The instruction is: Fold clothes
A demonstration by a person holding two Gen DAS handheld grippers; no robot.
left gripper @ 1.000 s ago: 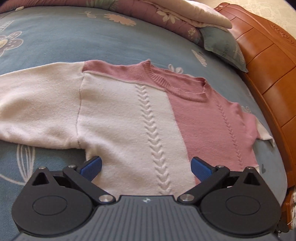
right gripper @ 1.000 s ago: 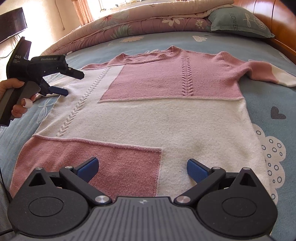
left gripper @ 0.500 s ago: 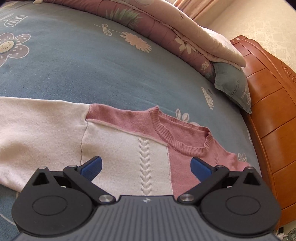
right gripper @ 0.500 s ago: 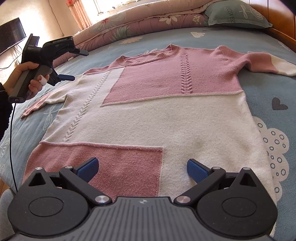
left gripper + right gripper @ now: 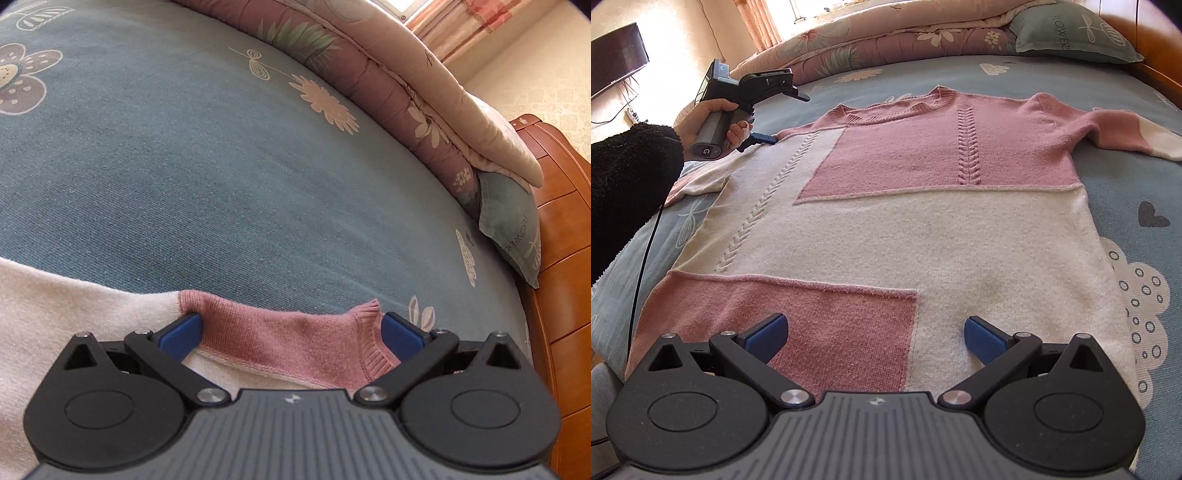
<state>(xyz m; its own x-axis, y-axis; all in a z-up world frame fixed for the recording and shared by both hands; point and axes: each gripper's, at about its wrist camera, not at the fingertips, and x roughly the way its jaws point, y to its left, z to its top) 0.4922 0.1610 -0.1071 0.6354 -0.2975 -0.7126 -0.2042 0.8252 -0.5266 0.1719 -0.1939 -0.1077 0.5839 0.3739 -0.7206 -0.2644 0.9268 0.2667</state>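
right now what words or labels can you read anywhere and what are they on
"FLOWERS": printed on the grey-green pillow by the headboard; the last letter is partly cut off.
"C": on the butt of the left gripper's handle.
White lettering on the left gripper top: too small to read.

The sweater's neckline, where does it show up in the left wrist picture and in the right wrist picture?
Left wrist: the neckline sits at bottom centre-right, just inside the left gripper's right finger.
Right wrist: the neckline lies upper centre, at the sweater's far end.
Shared landmark: the grey-green pillow against the wooden headboard.
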